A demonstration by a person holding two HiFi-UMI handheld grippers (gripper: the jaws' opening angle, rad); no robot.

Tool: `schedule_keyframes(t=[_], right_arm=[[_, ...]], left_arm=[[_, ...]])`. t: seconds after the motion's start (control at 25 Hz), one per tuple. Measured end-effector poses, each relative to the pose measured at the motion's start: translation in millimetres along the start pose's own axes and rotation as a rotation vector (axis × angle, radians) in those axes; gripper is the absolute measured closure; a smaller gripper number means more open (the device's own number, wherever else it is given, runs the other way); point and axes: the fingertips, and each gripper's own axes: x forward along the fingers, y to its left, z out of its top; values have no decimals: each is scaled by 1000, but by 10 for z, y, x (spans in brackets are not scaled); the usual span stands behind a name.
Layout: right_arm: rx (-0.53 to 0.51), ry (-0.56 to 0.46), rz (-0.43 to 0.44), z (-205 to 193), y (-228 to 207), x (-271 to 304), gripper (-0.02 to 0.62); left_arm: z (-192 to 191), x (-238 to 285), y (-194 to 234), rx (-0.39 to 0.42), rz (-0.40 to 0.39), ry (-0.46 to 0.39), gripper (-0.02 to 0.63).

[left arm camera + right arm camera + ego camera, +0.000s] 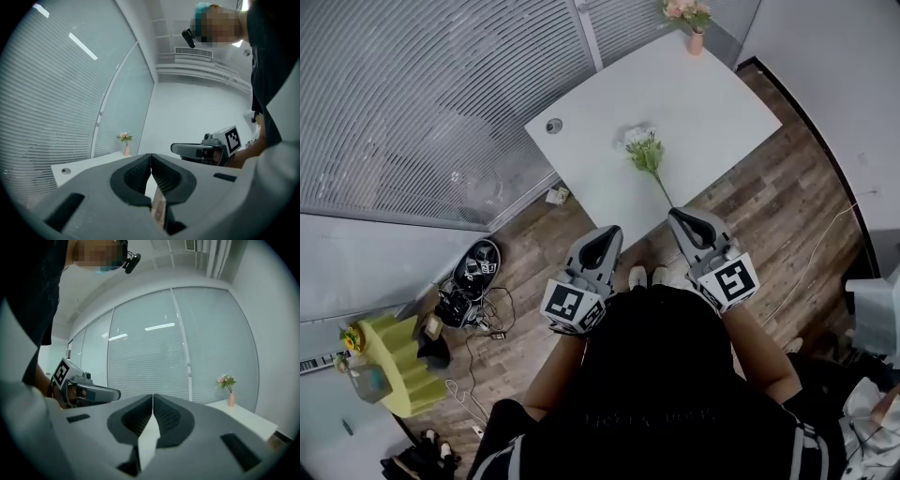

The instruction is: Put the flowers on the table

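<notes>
White table against a slatted glass wall, wood floor around it. Left gripper and right gripper are held side by side at the table's near edge, each with jaws pressed together at the tips and nothing between them. Flowers, a pale green spray, lie flat mid-table, the long stem pointing toward the right gripper. A small pink vase of blooms stands at the far corner.

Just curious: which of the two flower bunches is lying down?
The white-green bunch lies flat; the pink bunch stands in a vase at the far corner.
</notes>
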Motion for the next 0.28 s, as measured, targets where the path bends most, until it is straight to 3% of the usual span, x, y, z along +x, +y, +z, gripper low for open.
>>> schedule_keyframes(t=[0.28], right_arm=[[-15,-30,26,100,152,-180,563]], left_arm=[[28,-29,-94,15,-9,-3,588]])
